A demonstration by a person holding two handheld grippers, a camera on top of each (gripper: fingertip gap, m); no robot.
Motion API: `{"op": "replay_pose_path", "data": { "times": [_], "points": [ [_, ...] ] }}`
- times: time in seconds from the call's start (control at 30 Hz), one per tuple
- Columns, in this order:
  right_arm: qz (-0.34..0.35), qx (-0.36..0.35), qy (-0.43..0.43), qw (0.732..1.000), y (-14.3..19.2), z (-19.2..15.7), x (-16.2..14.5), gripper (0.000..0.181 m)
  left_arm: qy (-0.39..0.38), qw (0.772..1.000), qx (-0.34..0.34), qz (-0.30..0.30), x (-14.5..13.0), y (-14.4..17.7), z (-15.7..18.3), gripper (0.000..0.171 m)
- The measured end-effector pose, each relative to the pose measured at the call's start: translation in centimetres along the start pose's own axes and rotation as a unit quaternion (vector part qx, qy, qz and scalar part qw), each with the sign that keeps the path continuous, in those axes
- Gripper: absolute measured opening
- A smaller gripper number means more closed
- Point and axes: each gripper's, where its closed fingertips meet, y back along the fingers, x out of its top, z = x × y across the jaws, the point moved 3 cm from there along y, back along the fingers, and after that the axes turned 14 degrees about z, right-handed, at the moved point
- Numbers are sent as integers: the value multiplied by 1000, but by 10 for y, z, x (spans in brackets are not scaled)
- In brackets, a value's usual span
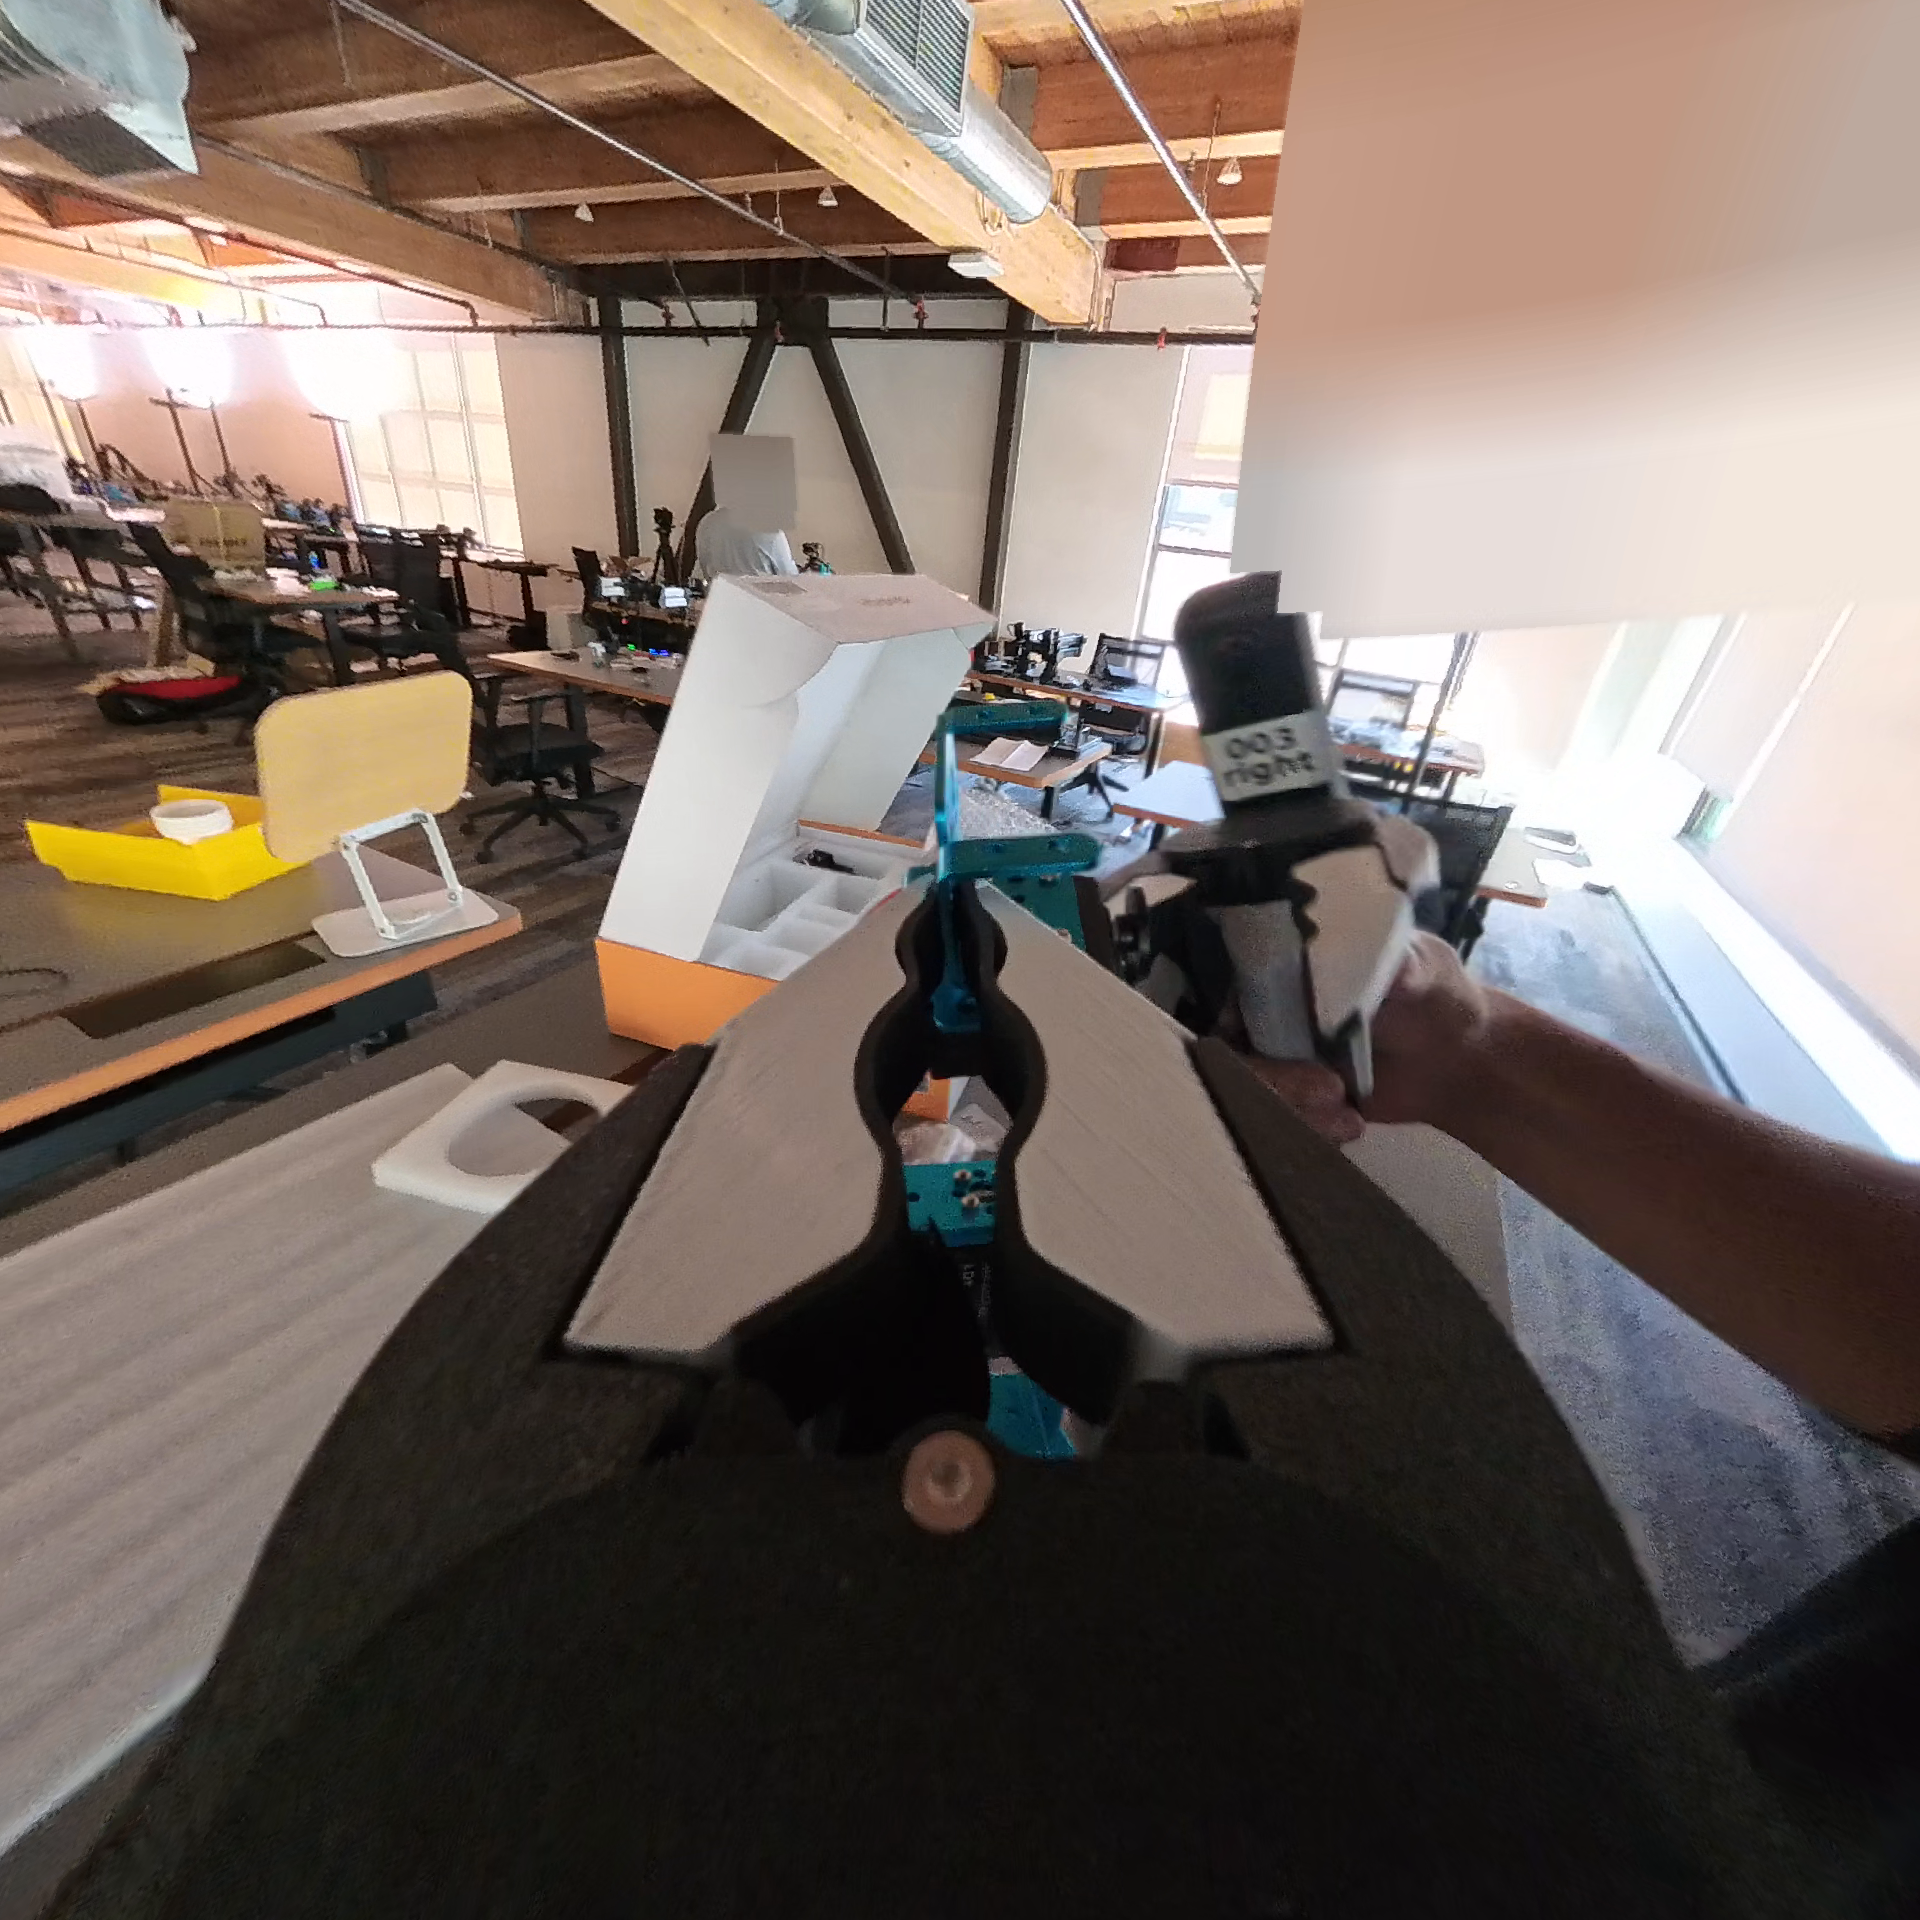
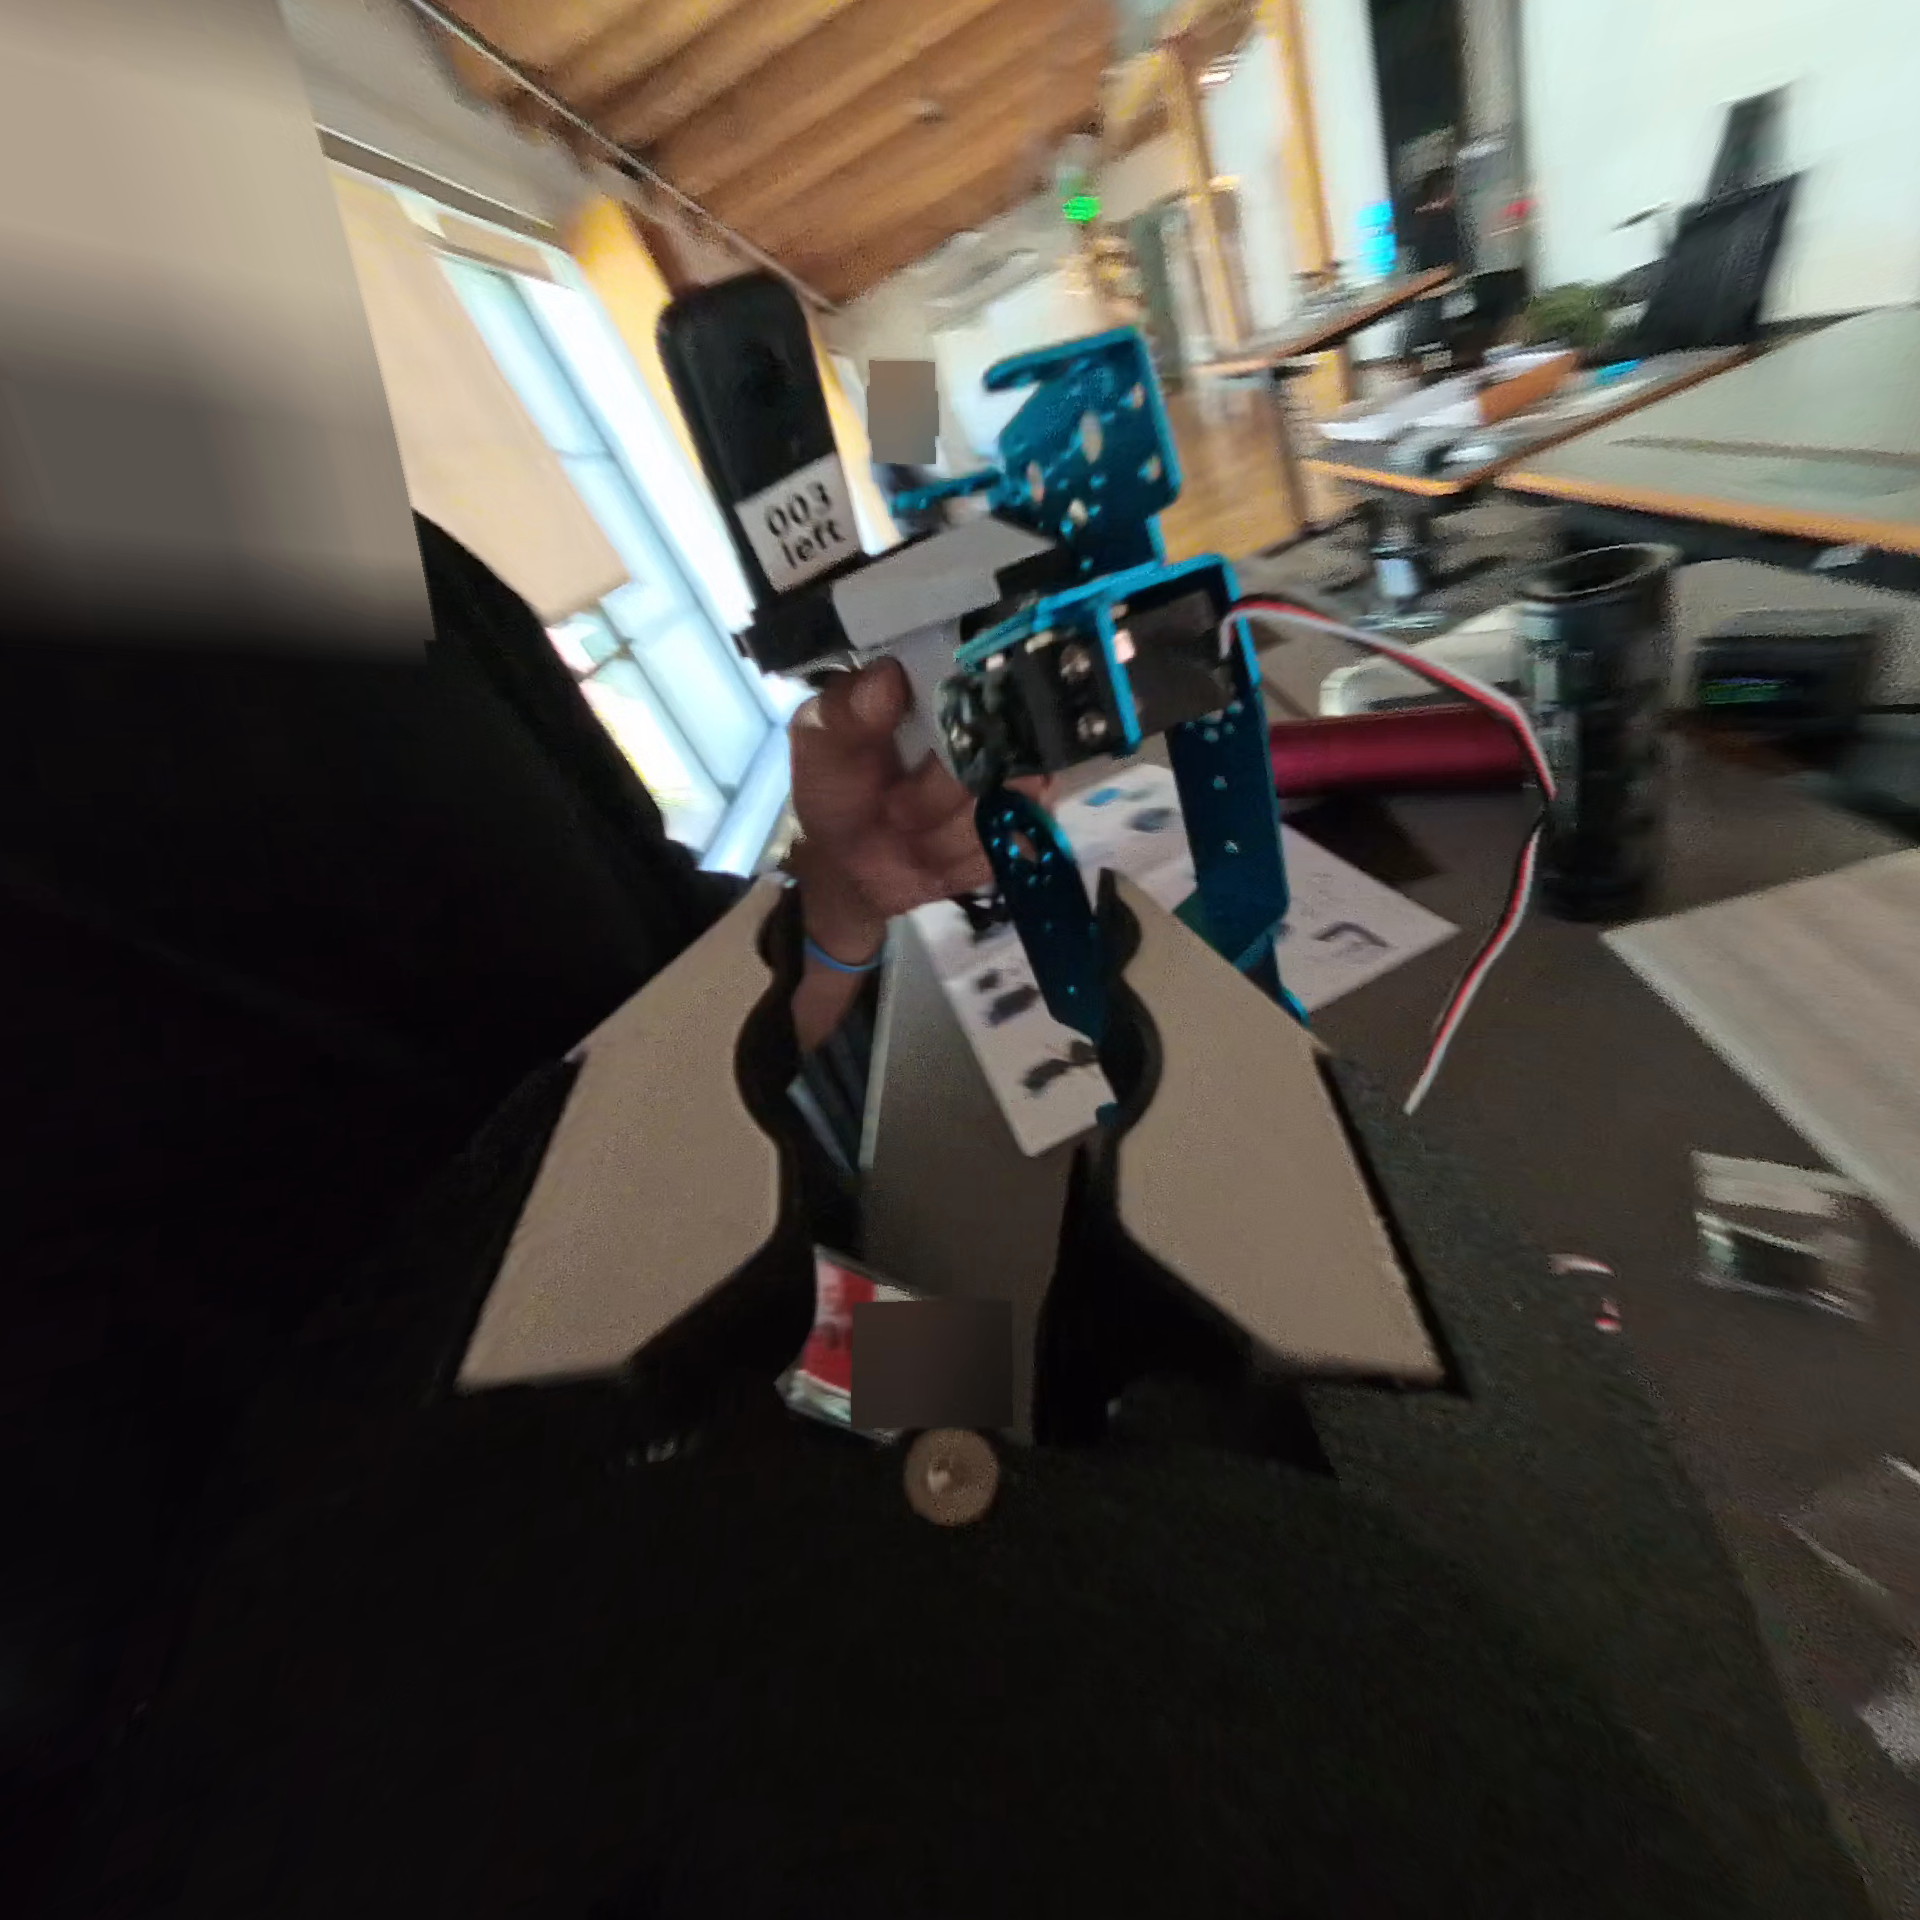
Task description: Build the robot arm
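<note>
Holding a blue metal bracket frame with small holes and a black motor block (image 1: 961, 935), the left gripper (image 1: 954, 940) has its two grey fingers closed narrow on one thin blue plate, which stands on edge between the tips. In the right wrist view the same frame (image 2: 1122, 644) is held up in the air above the dark table (image 2: 1558, 1143). It stands nearly upright, long way up and down, leaning a little. The right gripper (image 2: 1070, 935) has a lower blue strip between its tips, and the strip looks pinched there, though the picture is blurry. A red, white and black wire (image 2: 1496, 904) hangs from the motor block. Each gripper's black handle has a white label with writing. An open white and orange box (image 1: 790, 790) stands behind.
</note>
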Motion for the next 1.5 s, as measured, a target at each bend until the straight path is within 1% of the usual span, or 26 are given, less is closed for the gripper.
{"op": "replay_pose_path", "data": {
  "times": [0.03,0.1,0.2,0.27,0.37,0.43,0.6,0.7,0.77,0.87,1.0,1.07,1.13,1.2,1.23,1.33,1.4,1.43,1.47,1.5],
  "points": [
    [4,28,-24,999,1,2,5,49,-13,1000,-3,-4,1,0,2,0],
    [-10,74,-51,996,0,6,9,45,-47,999,6,-22,-1,-1,4,0],
    [-42,100,-55,993,-5,10,7,36,-72,997,25,-27,0,-1,6,0],
    [-33,102,-37,994,-6,14,10,22,-77,996,41,-33,0,-1,7,0],
    [-22,115,-41,992,-6,18,11,12,-76,995,66,-29,-1,0,9,0],
    [-19,125,-36,991,-5,19,11,11,-71,994,84,-25,-2,0,10,0],
    [-20,150,-27,988,-1,22,11,8,-89,989,118,-21,-5,0,13,0],
    [-25,164,-15,986,-1,25,9,4,-100,987,121,-29,-5,0,14,0],
    [-22,178,-18,984,-1,25,9,4,-115,985,124,-33,-5,0,15,0],
    [-13,187,-4,982,-2,25,8,4,-116,985,126,-37,-4,1,15,0],
    [-11,187,4,982,0,25,8,4,-139,982,121,-46,-5,5,17,0],
    [-11,182,20,983,4,25,8,3,-131,983,119,-57,-6,8,16,2],
    [-18,179,30,983,4,25,8,3,-127,983,123,-48,-6,10,17,1],
    [-28,181,37,982,3,24,8,3,-171,976,125,-51,-3,9,19,2],
    [-32,185,32,982,2,24,8,2,-178,975,124,-49,-1,8,21,1],
    [-30,194,25,980,0,24,7,3,-165,979,119,-34,3,4,23,0],
    [-40,196,50,978,0,22,7,2,-170,978,119,-22,9,1,22,0],
    [-48,201,57,977,-1,19,5,2,-199,969,144,-16,16,4,14,0],
    [-52,198,69,976,-2,17,5,2,-215,965,151,-19,20,6,8,0],
    [-55,194,74,977,-2,18,5,2,-186,975,124,-15,22,5,9,0]
  ]
}}
